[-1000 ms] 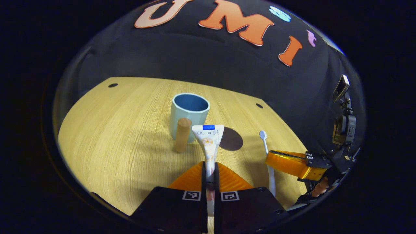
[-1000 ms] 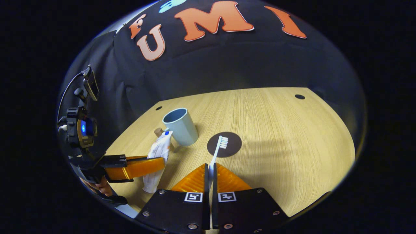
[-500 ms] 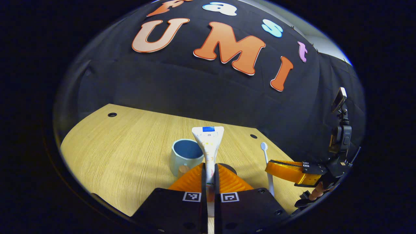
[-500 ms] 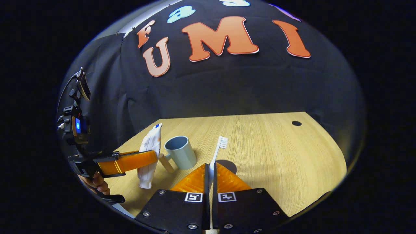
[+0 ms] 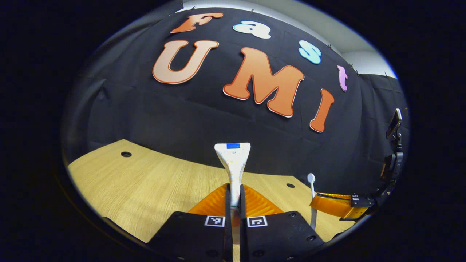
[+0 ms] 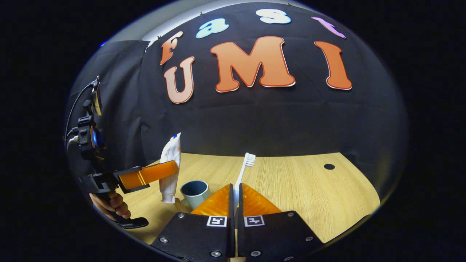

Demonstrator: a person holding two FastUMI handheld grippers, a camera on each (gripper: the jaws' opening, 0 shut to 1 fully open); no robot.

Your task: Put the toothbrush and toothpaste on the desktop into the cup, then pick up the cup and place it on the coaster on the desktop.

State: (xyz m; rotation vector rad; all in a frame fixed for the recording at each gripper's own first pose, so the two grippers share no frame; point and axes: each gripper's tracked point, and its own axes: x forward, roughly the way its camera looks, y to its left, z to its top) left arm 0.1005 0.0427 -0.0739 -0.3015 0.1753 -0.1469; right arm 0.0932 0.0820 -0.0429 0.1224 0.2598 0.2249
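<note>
Both claws are clamped: the left gripper (image 5: 233,203) pinches the toothpaste (image 5: 233,160), upright ahead of its fingers, and the right gripper (image 6: 233,198) pinches the toothbrush (image 6: 243,171) low on its handle. The tube looks soft and light, best held mid-body; the brush is stiff and slim. Just below and left of the right claw sits the cup (image 6: 194,191).

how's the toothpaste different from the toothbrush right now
The toothpaste is a broad, flat tube in the left gripper; the toothbrush is a thin white stick in the right gripper. Both are clamped, held off the desk and outside the cup.
</note>
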